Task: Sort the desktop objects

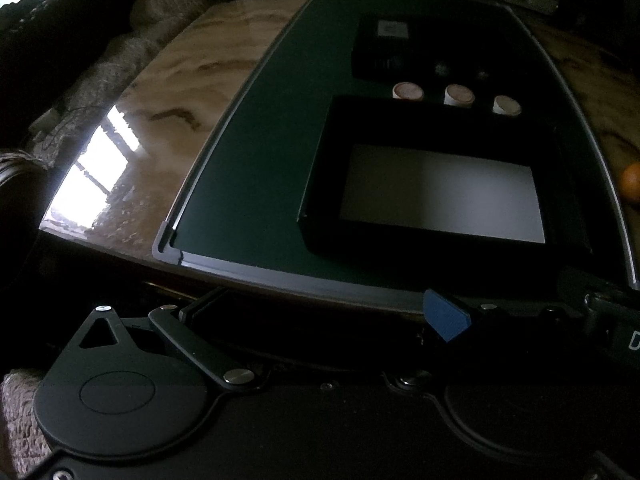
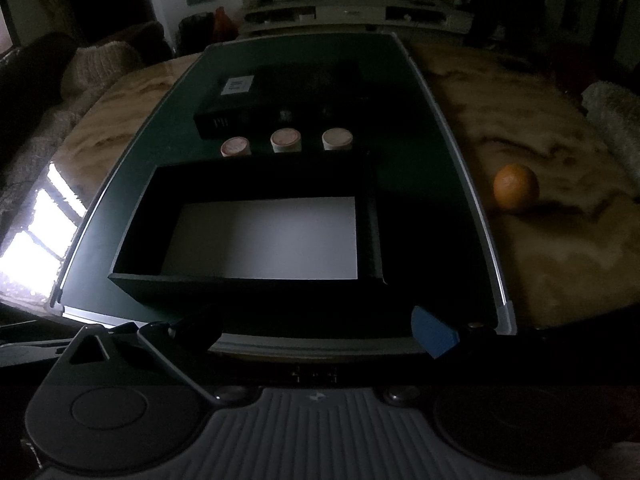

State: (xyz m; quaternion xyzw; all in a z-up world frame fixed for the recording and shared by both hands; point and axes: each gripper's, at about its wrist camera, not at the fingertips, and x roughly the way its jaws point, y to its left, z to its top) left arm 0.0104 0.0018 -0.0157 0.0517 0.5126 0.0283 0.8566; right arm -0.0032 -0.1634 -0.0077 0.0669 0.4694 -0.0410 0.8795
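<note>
An open black box with a white floor (image 1: 444, 196) (image 2: 264, 236) sits on a dark green mat (image 1: 260, 160) (image 2: 416, 152). Behind it stand three small white capped cylinders (image 1: 408, 91) (image 2: 285, 140) in a row. Behind those lies a flat black box with a white label (image 1: 394, 46) (image 2: 276, 92). My left gripper (image 1: 320, 312) is open and empty, low over the mat's near edge. My right gripper (image 2: 316, 328) is open and empty, also at the near edge, in front of the open box.
An orange (image 2: 516, 186) (image 1: 631, 182) lies on the marble table (image 2: 560, 200) (image 1: 160, 112) to the right of the mat. Sofa cushions (image 1: 80, 60) lie beyond the table's left edge. A low cabinet (image 2: 352, 14) stands at the back.
</note>
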